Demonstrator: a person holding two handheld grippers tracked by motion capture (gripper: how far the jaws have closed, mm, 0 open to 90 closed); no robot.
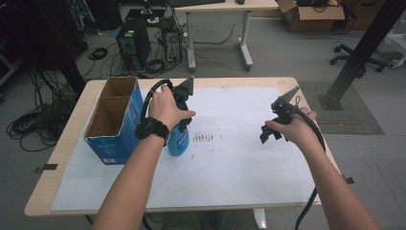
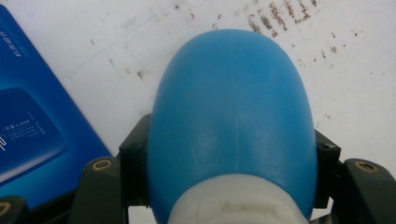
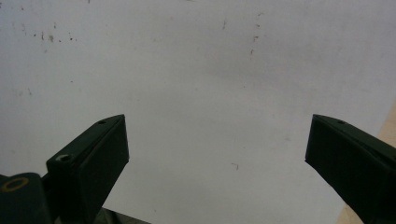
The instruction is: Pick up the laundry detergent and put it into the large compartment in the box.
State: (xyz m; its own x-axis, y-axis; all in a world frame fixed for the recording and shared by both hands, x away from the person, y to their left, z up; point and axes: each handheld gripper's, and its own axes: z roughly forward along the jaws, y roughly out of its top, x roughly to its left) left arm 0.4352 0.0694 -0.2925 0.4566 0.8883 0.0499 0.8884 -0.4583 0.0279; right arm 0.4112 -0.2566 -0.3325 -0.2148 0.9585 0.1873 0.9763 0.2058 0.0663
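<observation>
A blue plastic bottle with a white neck stands on the white paper sheet, left of centre. My left gripper comes down over it and is shut on it. In the left gripper view the two black pads press on either side of the bottle's rounded blue body. My right gripper hovers over the right half of the paper. Its jaws stand wide apart with nothing between them, as the right gripper view shows above bare white paper.
An open blue cardboard box with two compartments stands just left of the bottle, close to the left hand; its blue side also appears in the left gripper view. Brown smudges mark the paper's middle. The wooden table edge runs beyond the right gripper.
</observation>
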